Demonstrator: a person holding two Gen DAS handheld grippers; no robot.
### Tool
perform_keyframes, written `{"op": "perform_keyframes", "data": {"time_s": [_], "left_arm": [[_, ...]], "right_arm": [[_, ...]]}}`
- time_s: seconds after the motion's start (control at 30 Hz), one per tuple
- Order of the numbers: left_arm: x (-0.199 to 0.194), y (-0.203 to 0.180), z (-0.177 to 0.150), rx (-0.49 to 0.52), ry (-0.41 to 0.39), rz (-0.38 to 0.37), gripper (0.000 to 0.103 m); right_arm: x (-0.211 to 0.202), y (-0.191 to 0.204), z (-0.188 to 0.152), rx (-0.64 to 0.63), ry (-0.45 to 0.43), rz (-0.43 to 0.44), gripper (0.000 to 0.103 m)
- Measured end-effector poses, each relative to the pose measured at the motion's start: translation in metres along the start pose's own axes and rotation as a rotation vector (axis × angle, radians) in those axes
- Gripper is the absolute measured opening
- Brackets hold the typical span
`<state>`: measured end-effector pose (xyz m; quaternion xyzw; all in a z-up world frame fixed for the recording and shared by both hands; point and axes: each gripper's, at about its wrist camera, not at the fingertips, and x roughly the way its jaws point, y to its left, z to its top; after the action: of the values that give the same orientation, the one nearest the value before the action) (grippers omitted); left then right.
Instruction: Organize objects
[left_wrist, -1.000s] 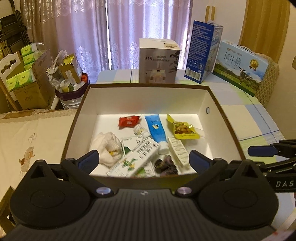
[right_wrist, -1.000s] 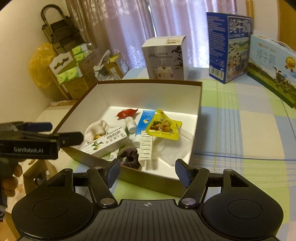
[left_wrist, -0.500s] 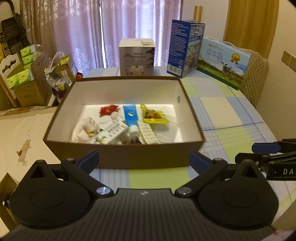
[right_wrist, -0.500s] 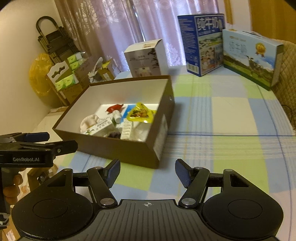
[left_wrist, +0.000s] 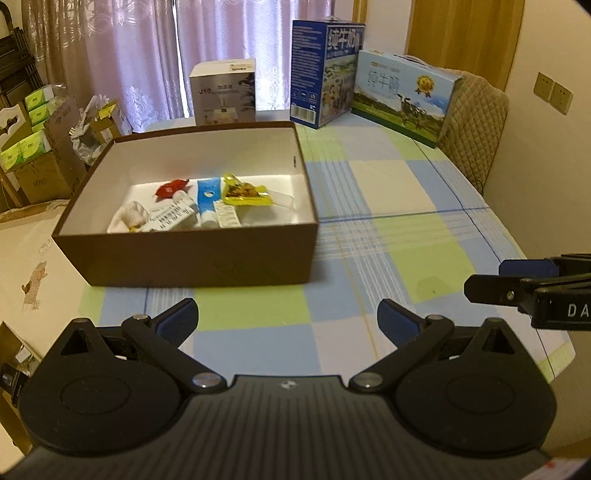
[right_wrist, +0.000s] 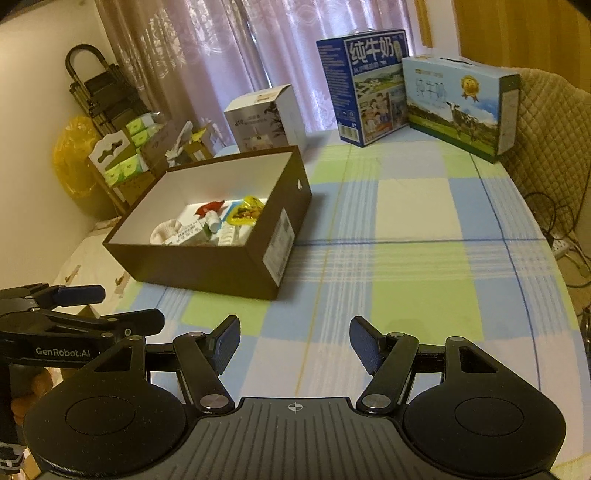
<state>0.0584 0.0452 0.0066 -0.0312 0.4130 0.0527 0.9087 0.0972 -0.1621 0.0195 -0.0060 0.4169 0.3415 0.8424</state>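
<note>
Checked blue-green-white tablecloth (left_wrist: 388, 192) on a table by pink curtains. The brown box (left_wrist: 192, 258) sat on its left part, open-topped, with the small stuff lying inside: a yellow snack pouch (left_wrist: 245, 194), blue tube (left_wrist: 207, 195), red packet (left_wrist: 170, 188), a white barcoded carton (left_wrist: 170, 218) and a white cloth bundle (left_wrist: 130, 219). Both claws hung over the cloth nearer the camera, clear of the box. Left gripper (left_wrist: 288, 319) was spread wide, holding nothing; right gripper (right_wrist: 294, 345) likewise open and empty. Milk cartons (right_wrist: 364, 86) stood along the far edge.
</note>
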Motion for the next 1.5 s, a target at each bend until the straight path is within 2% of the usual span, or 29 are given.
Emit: {"op": "perform_keyframes", "data": {"time_s": [0.67, 1.5], "left_arm": [[-0.032, -0.05, -0.042, -0.003, 0.015, -0.013, 0.102], [-0.041, -0.059, -0.051, -0.014, 0.012, -0.002, 0.102]], "right_arm": [[-0.044, -0.025, -0.048, 0.01, 0.019, -0.004, 0.063], [-0.055, -0.026, -0.061, 0.003, 0.02, 0.002, 0.063]]}}
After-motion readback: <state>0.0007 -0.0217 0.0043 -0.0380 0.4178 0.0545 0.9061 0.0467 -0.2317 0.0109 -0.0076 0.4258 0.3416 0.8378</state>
